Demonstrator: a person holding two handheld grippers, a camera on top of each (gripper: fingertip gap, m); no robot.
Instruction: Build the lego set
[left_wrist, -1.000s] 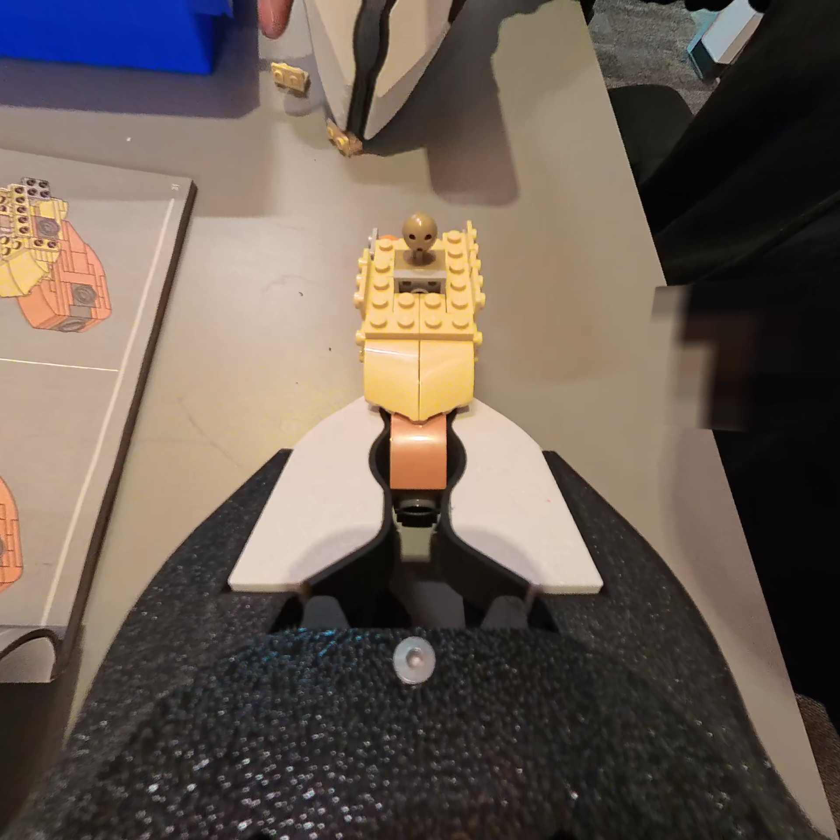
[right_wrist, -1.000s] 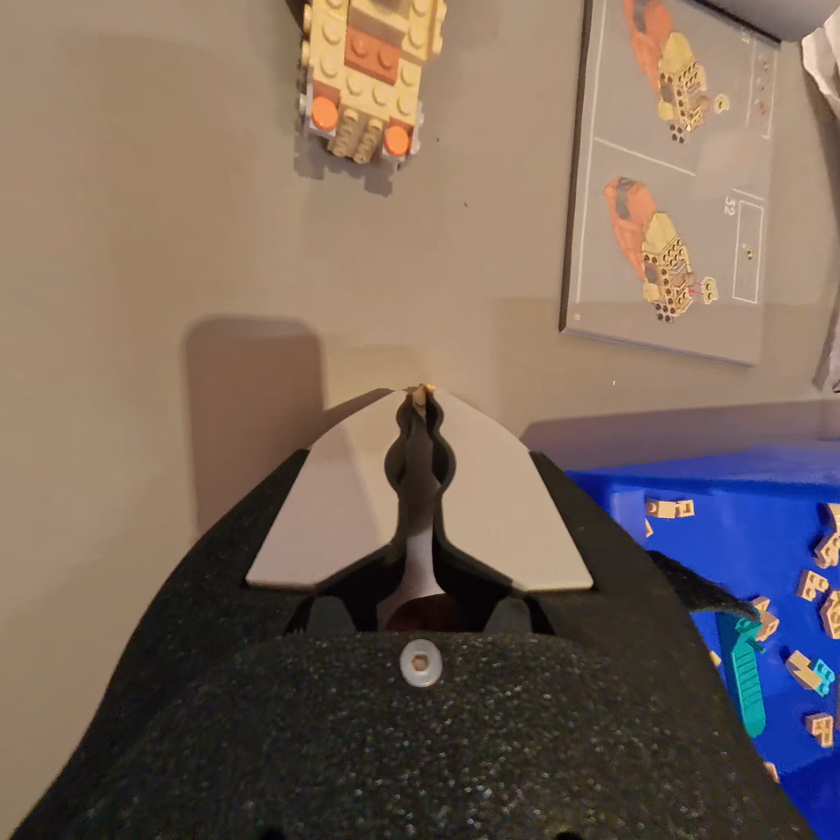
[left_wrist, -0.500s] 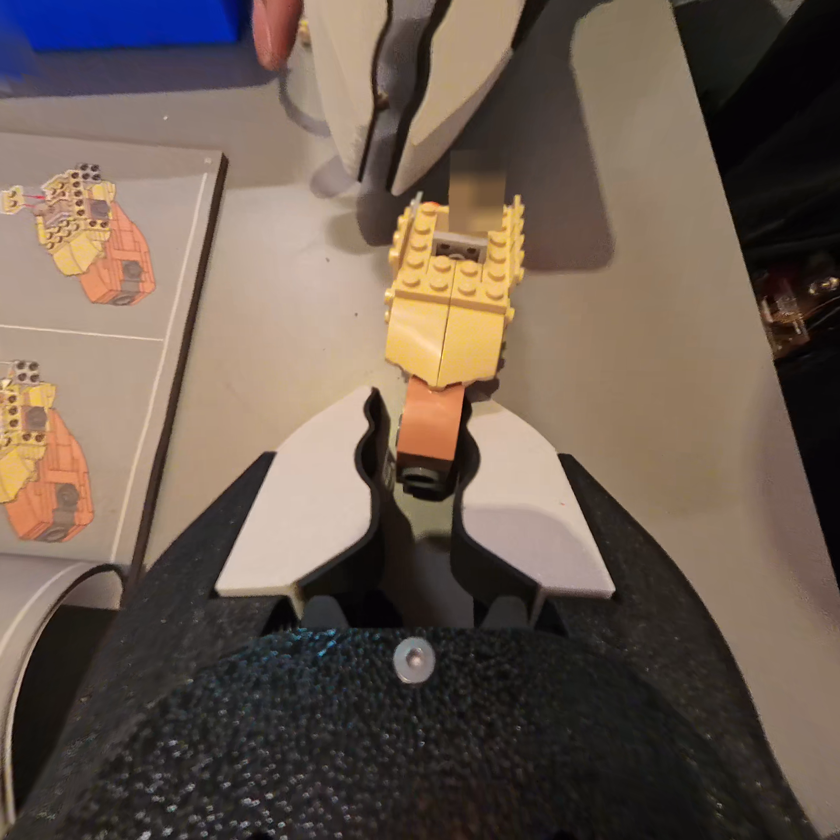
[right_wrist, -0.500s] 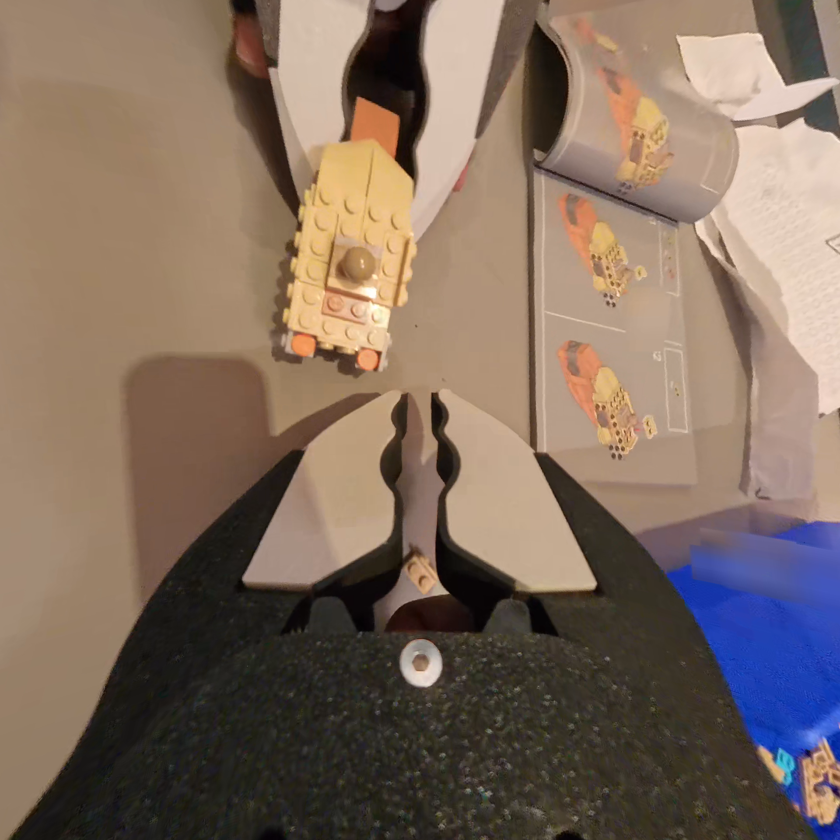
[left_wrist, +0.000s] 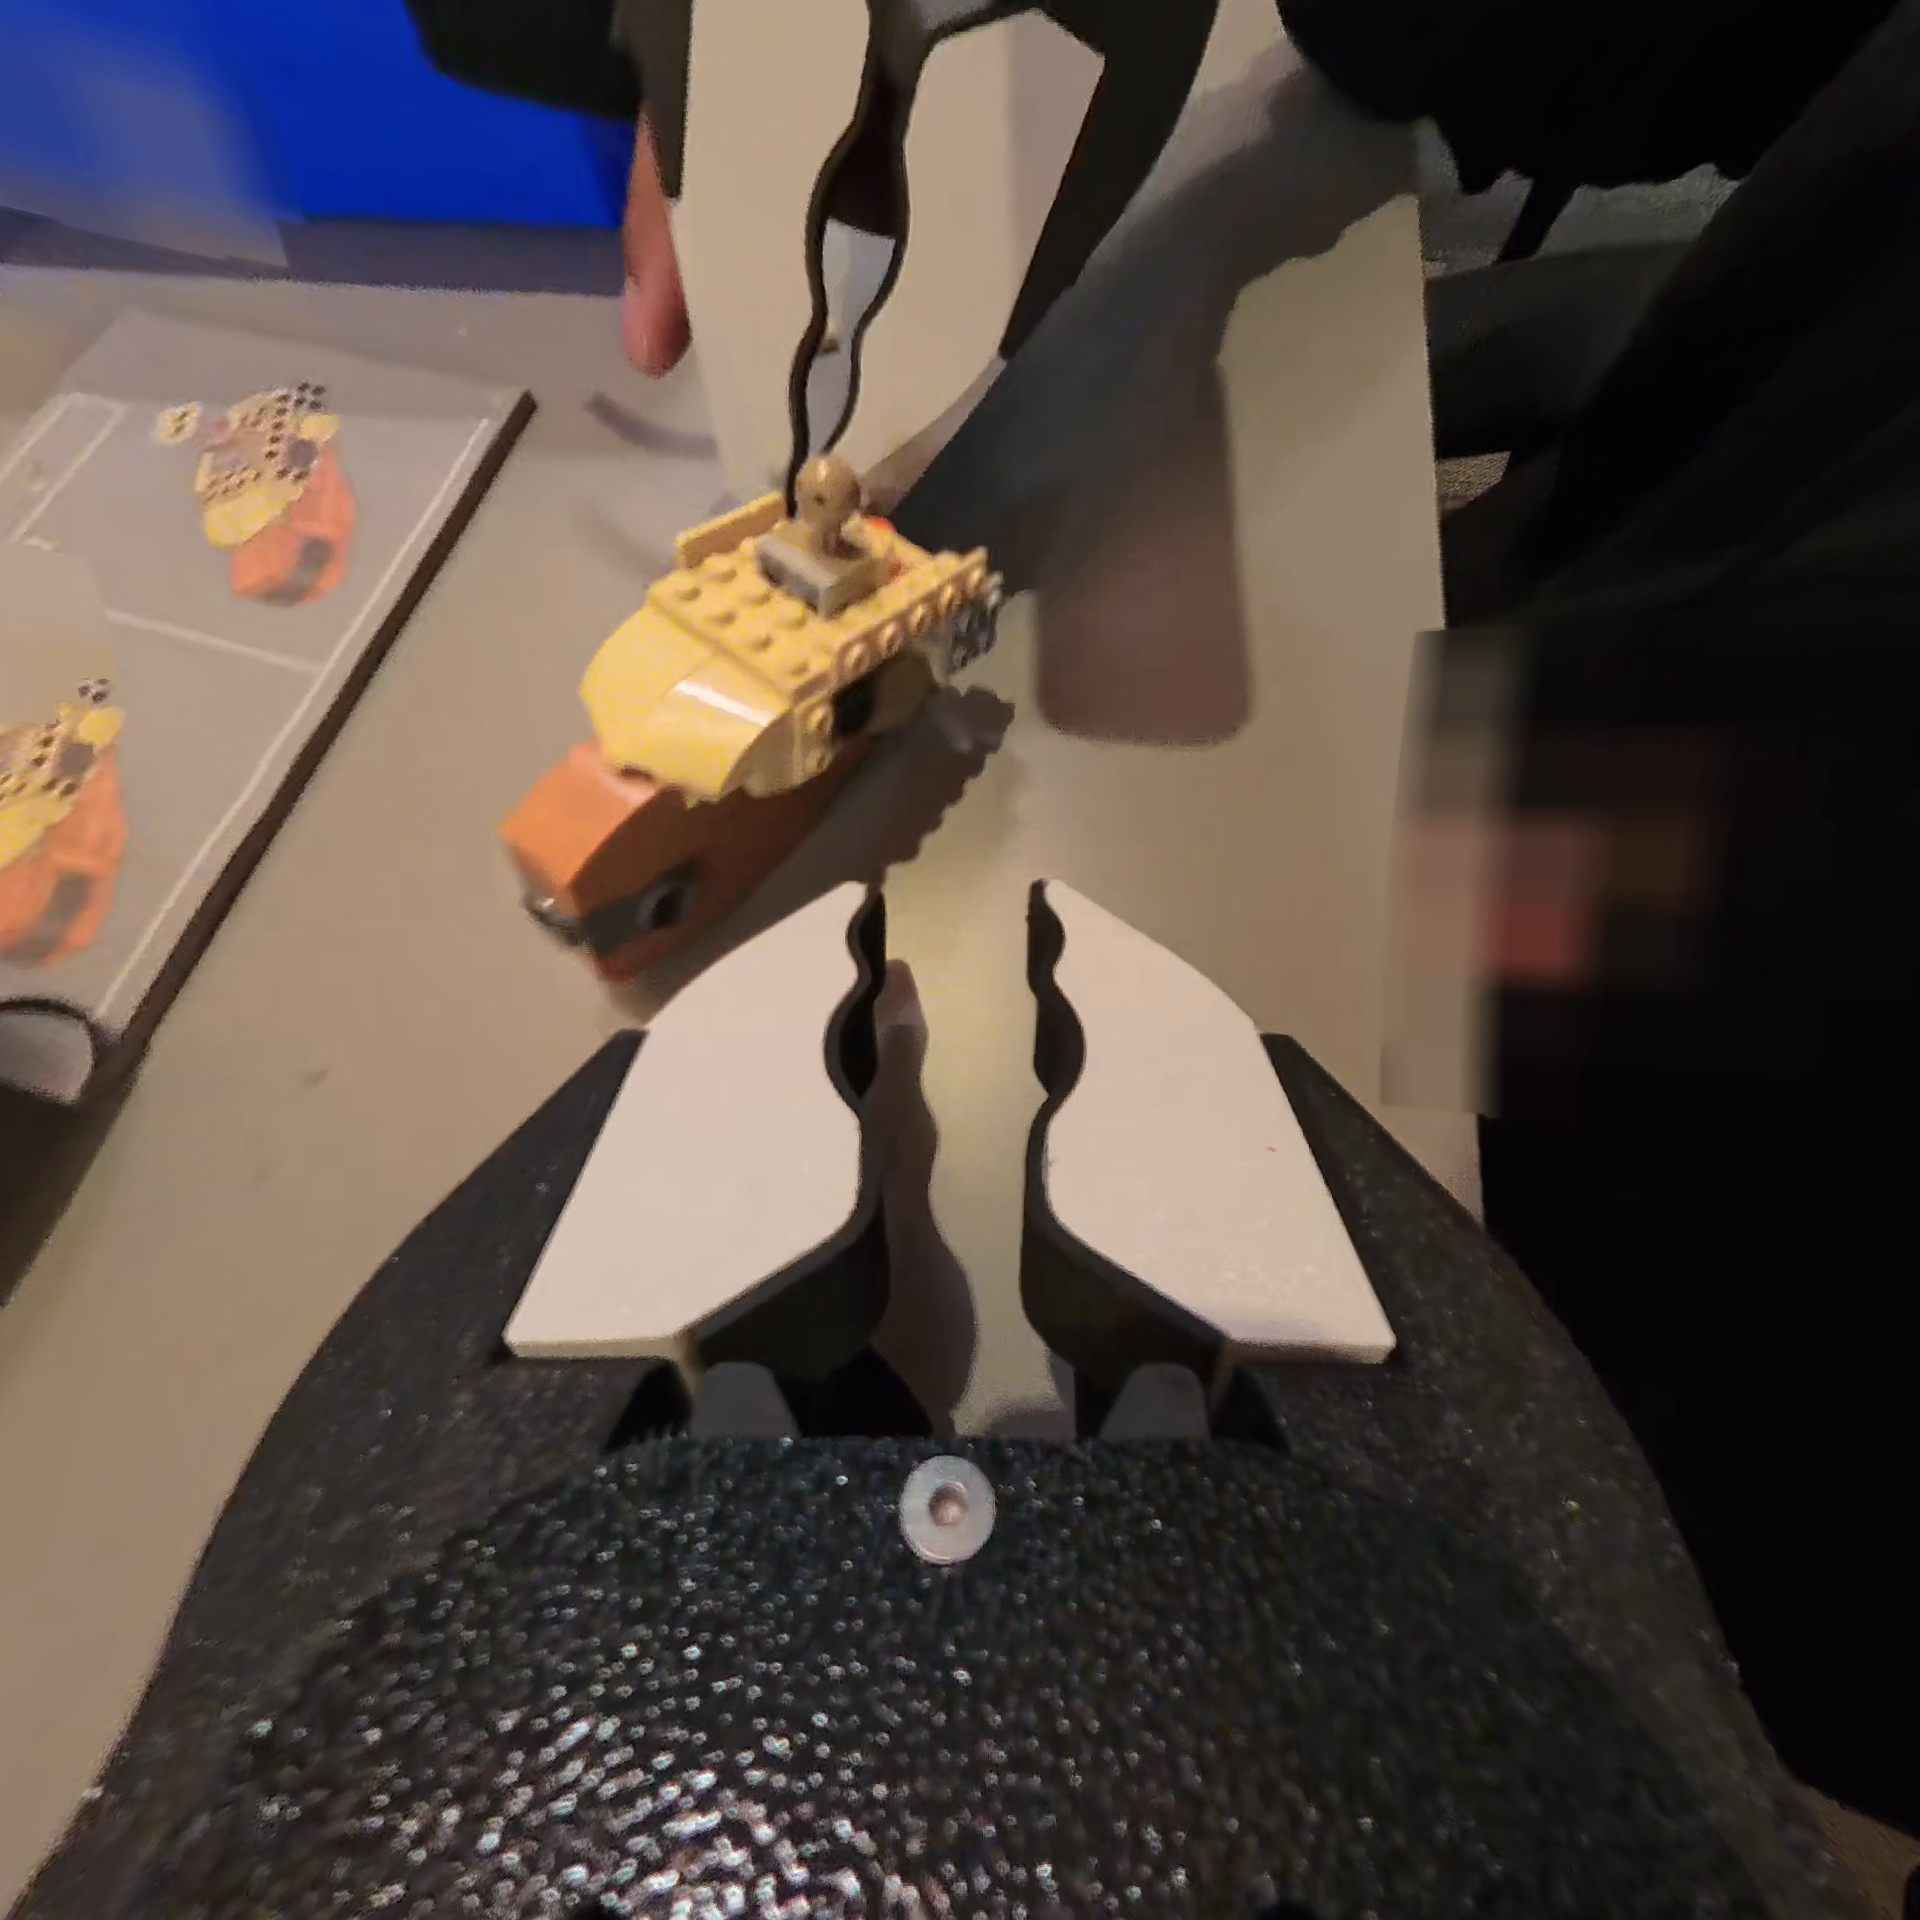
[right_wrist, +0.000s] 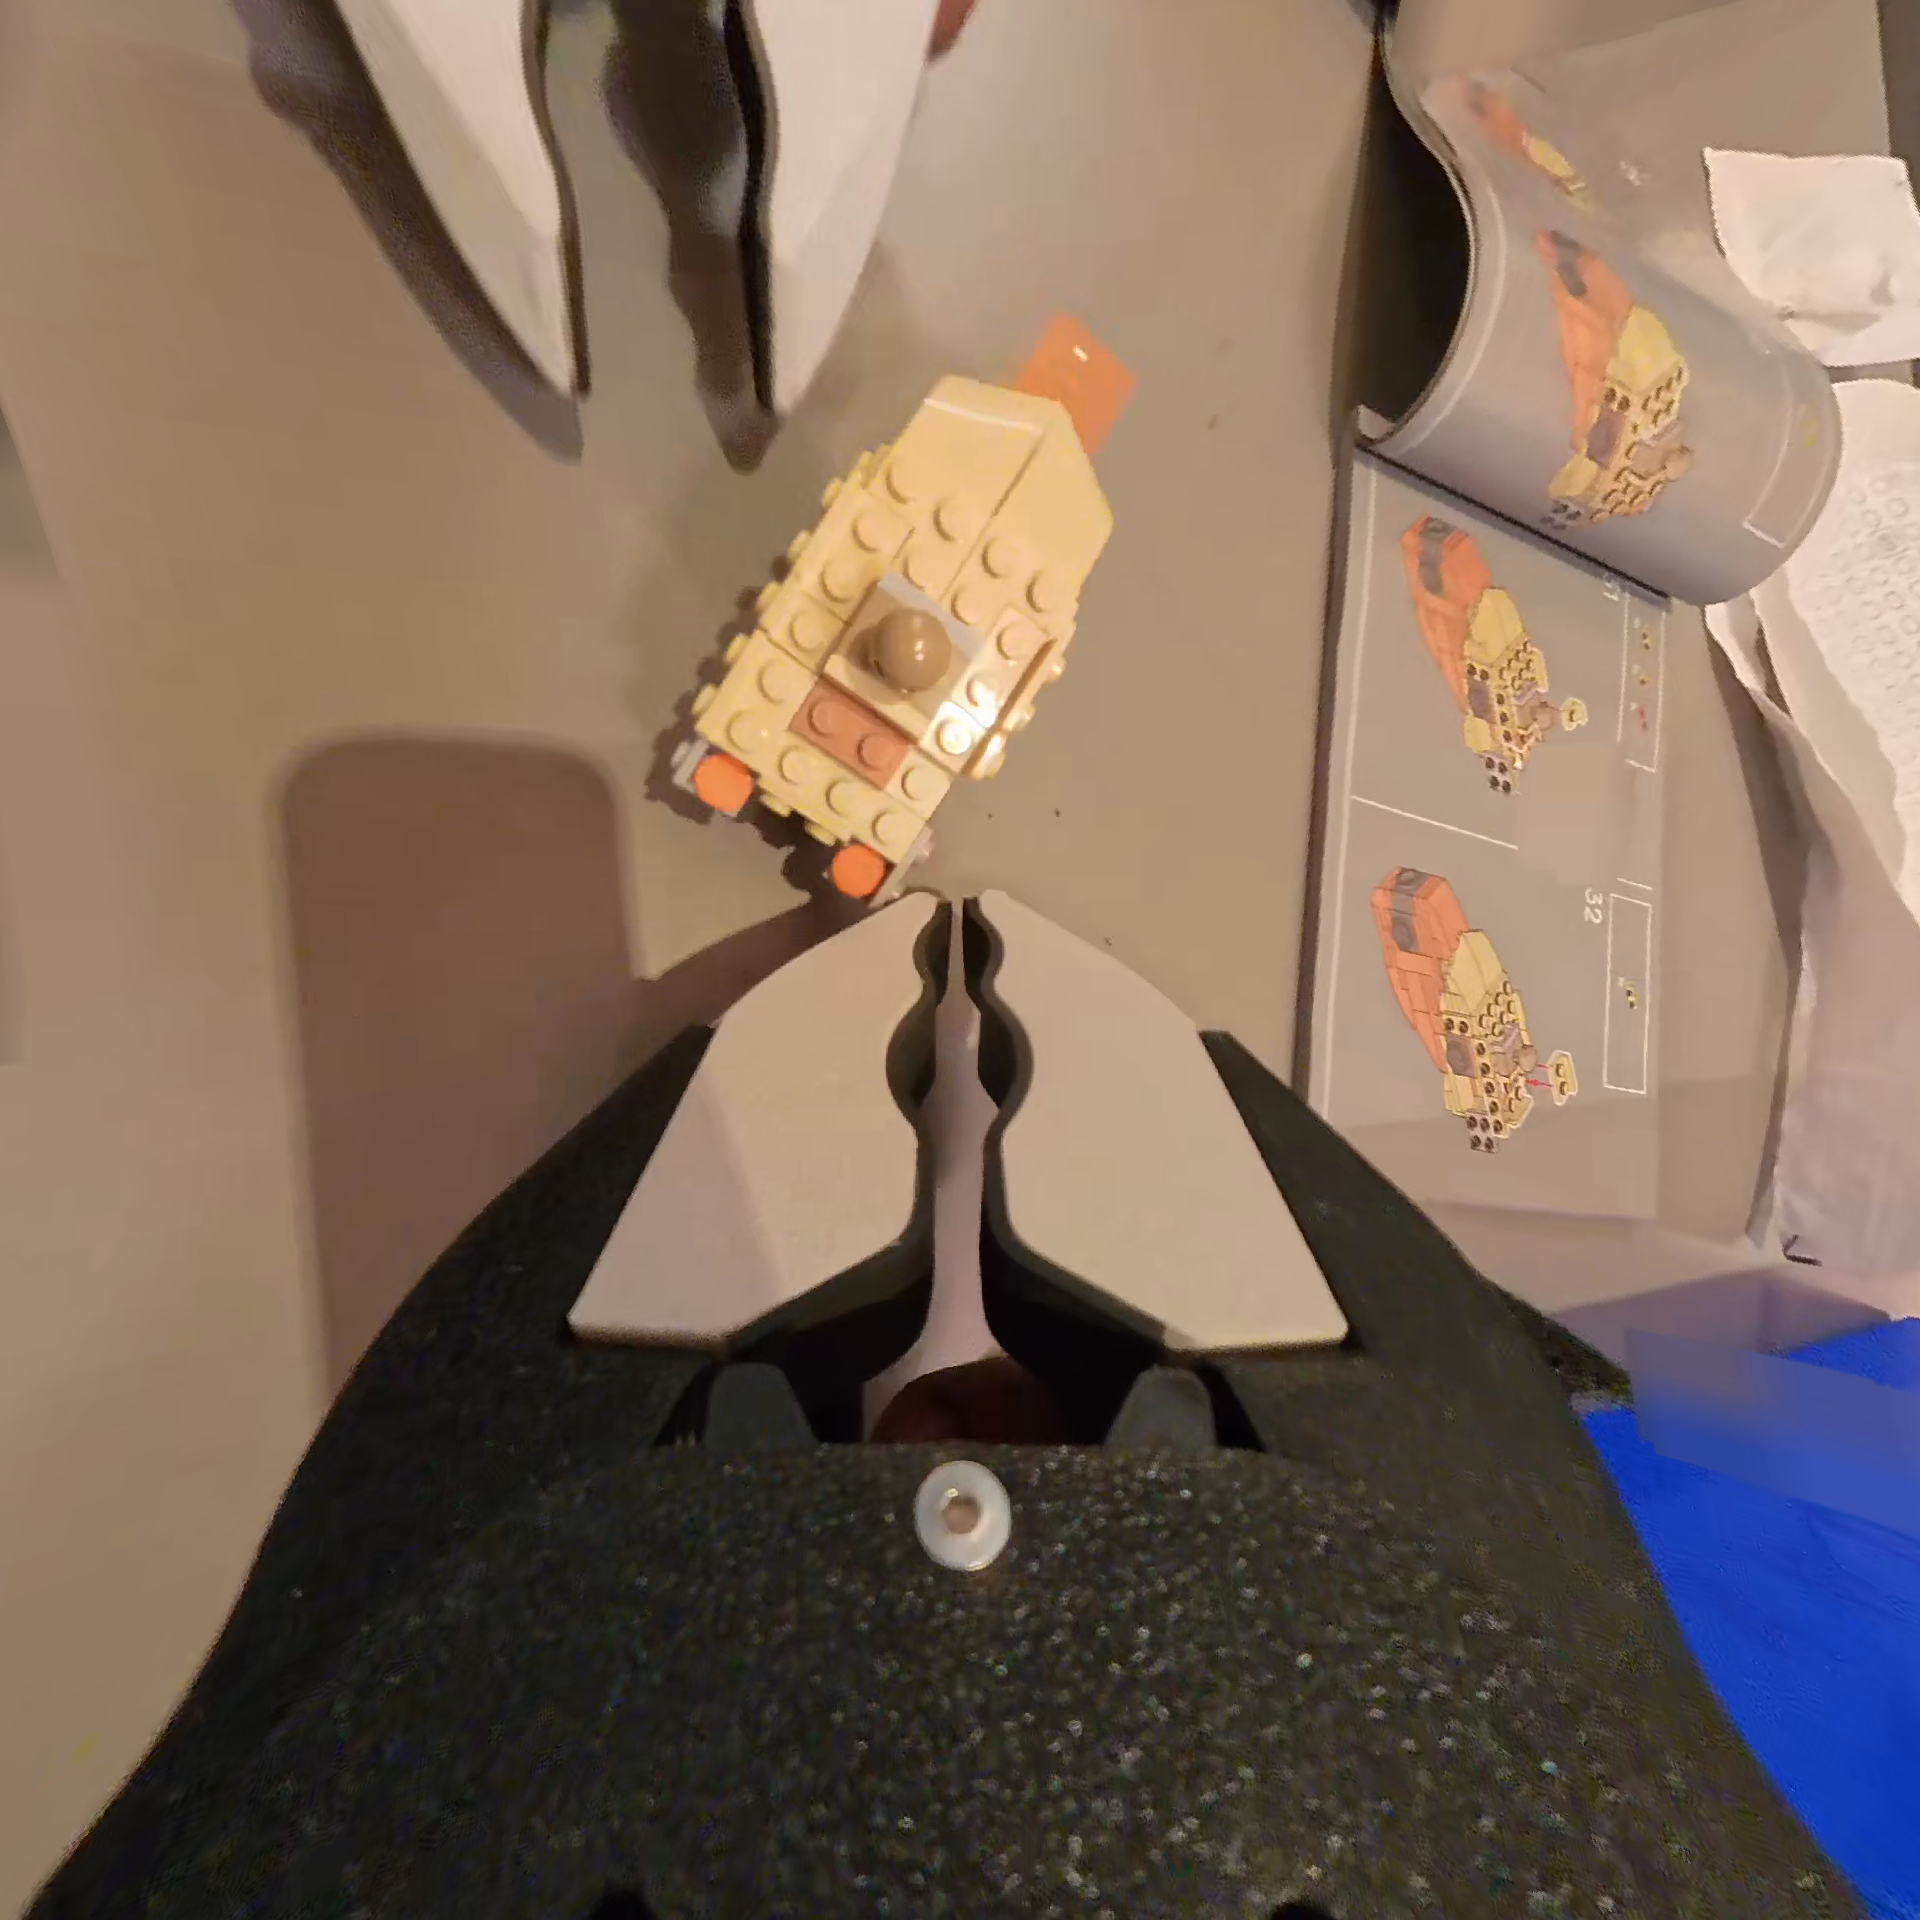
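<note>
The lego model (left_wrist: 769, 686), tan-yellow on top with an orange nose and a round olive knob standing on its roof, sits on the grey desk (left_wrist: 312, 1039) in the middle of the left wrist frame, free of both tools. In the right wrist frame it (right_wrist: 914, 623) lies just above centre, angled, with two orange studs at its near end.

The left tool (left_wrist: 954, 904) fills the lower half of its own frame, its pale fingers (left_wrist: 727, 1143) standing clearly apart with bare desk between them and nothing held. Seen from the right wrist view it (right_wrist: 665, 384) comes down from the top left, just beside the model's orange nose without touching.

The right tool (right_wrist: 956, 912) has its fingertips drawn nearly together, a thin slit left between them, empty, just short of the model's studded end. From the left wrist view it (left_wrist: 831, 457) descends from the top centre behind the knob.

A blue bin (right_wrist: 1766, 1558) shows at the lower right of the right wrist frame; its contents are blurred. The open instruction booklet (right_wrist: 1486, 831) lies at right, one page curled, printed with model pictures. White crumpled paper (right_wrist: 1829, 727) lies at the far right edge.
</note>
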